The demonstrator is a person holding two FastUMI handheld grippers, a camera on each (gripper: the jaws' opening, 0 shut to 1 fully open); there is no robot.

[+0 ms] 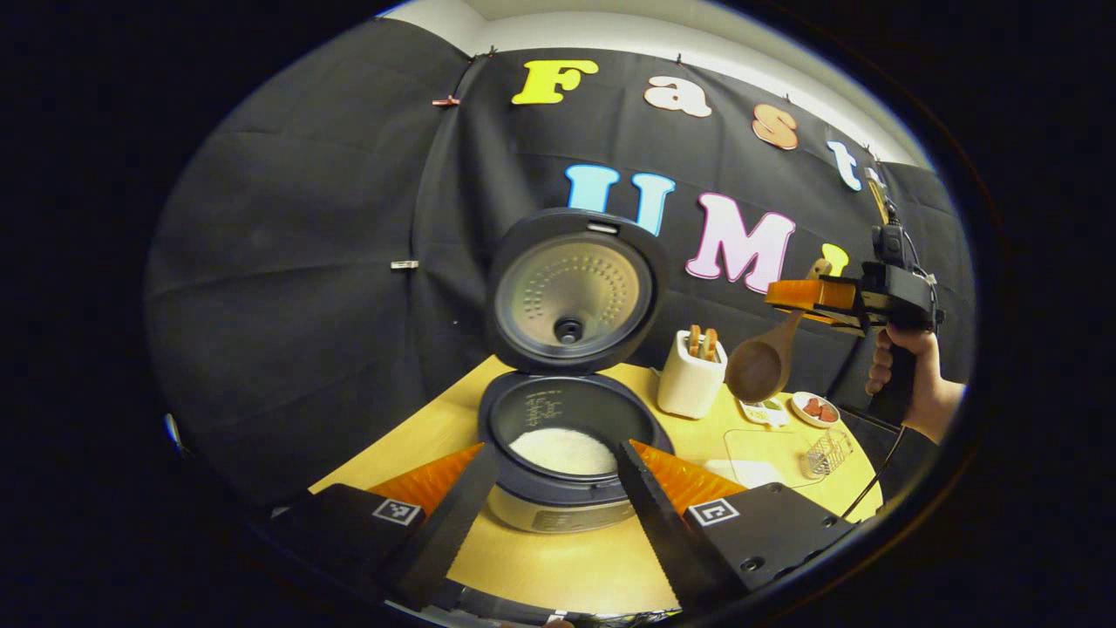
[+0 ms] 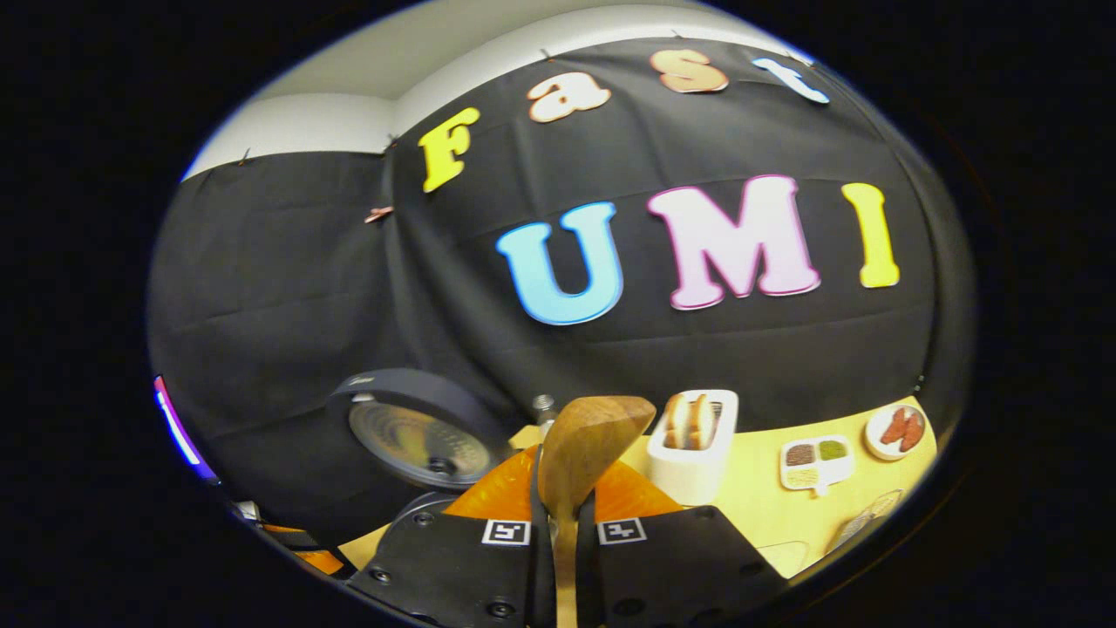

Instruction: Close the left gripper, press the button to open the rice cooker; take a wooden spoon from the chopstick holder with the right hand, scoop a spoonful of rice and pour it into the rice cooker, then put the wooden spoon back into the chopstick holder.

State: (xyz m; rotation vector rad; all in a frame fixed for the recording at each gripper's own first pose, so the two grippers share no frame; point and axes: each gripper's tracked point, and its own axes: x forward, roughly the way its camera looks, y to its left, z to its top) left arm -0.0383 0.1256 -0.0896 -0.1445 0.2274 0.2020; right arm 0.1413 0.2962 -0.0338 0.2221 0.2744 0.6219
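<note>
Smooth wood spoon point(image 2: 582, 445), matt metal inner lid point(image 1: 571, 296), glossy plastic chopstick holder point(image 1: 689, 384)

One rice cooker point(image 1: 567, 436), one wooden spoon point(image 1: 760, 365), one chopstick holder point(image 1: 689, 379), two hand-held grippers

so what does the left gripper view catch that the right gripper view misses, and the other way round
Left gripper view alone: the cooker's inner pot with white rice, the hand holding the right gripper, a small wire basket, and the left gripper open in front of the cooker.

Right gripper view alone: the spoon handle clamped between that gripper's fingers, and the filled sections of the divided tray.

Both: the raised cooker lid, the wooden spoon, the white chopstick holder, the round dish and the yellow table.
</note>
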